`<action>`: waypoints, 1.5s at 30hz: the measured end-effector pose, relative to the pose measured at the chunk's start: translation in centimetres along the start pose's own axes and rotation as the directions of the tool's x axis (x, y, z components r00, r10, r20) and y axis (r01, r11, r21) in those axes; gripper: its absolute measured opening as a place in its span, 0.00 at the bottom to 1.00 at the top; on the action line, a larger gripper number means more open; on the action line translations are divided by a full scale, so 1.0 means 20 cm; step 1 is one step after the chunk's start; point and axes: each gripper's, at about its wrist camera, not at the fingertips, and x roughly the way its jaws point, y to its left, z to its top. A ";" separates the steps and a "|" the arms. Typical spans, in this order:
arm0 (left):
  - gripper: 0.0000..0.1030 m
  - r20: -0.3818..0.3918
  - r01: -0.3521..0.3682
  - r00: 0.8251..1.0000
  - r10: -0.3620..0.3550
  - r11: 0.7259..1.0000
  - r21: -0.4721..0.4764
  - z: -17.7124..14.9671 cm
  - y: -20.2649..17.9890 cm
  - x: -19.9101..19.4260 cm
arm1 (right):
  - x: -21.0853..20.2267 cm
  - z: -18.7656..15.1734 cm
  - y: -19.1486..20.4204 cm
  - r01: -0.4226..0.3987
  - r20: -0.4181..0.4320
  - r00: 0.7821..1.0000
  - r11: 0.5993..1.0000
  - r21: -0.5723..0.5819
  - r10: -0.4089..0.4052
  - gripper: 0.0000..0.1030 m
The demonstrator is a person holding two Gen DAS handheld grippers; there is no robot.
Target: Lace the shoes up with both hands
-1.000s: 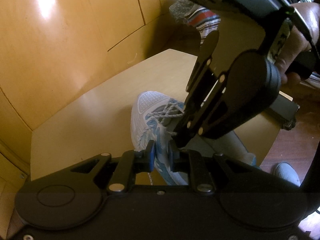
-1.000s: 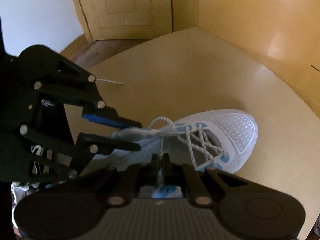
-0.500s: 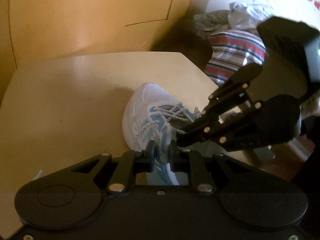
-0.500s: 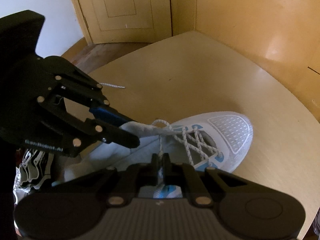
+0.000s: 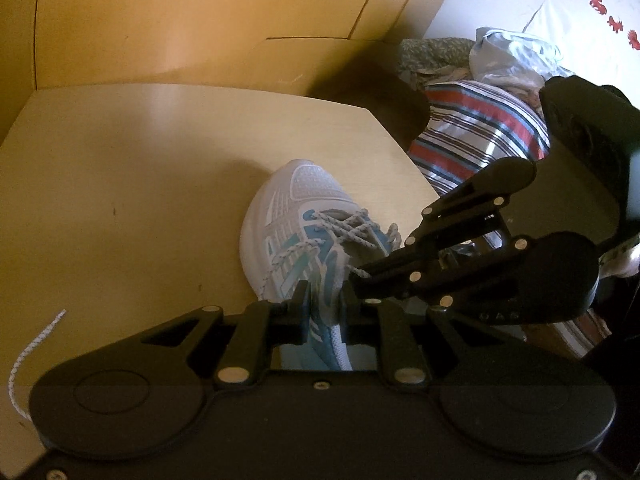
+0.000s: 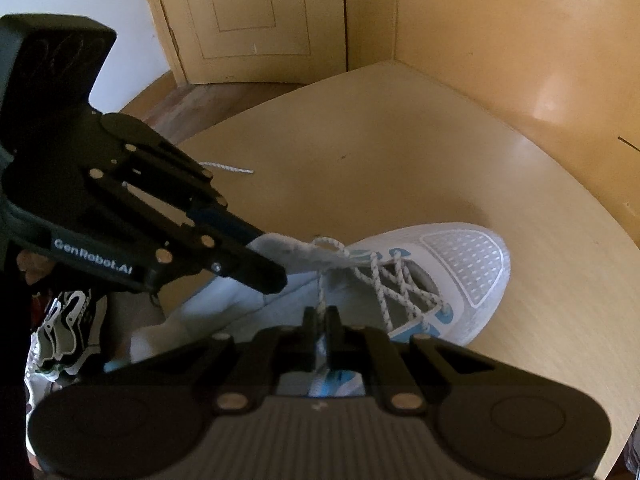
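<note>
We read "GenRobot.AI" in white letters on the side of the left hand-held gripper (image 6: 264,270), which enters the right wrist view from the upper left and slants down to the right. Its narrow jaws pinch the pale grey tongue (image 6: 296,250) of the white mesh running shoe with light blue accents (image 6: 460,276). The right hand-held gripper (image 6: 320,320) points steeply down at lower centre of its own view, its jaws closed tight on a strand of the white speckled lace (image 6: 322,296) that rises from the eyelets. In the left wrist view it reaches in from the right edge. The shoe lies on the pale wooden worktop (image 6: 400,168), toe toward the right of the right wrist frame, partly laced in crosses. A loose lace end (image 5: 28,348) lies on the worktop at lower left of the left wrist view.
</note>
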 end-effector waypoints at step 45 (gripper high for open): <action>0.13 -0.002 -0.004 1.000 0.004 0.999 0.048 -0.01 -0.03 0.01 | -0.03 -0.02 0.01 0.020 0.003 1.000 0.999 0.032 -0.020 0.04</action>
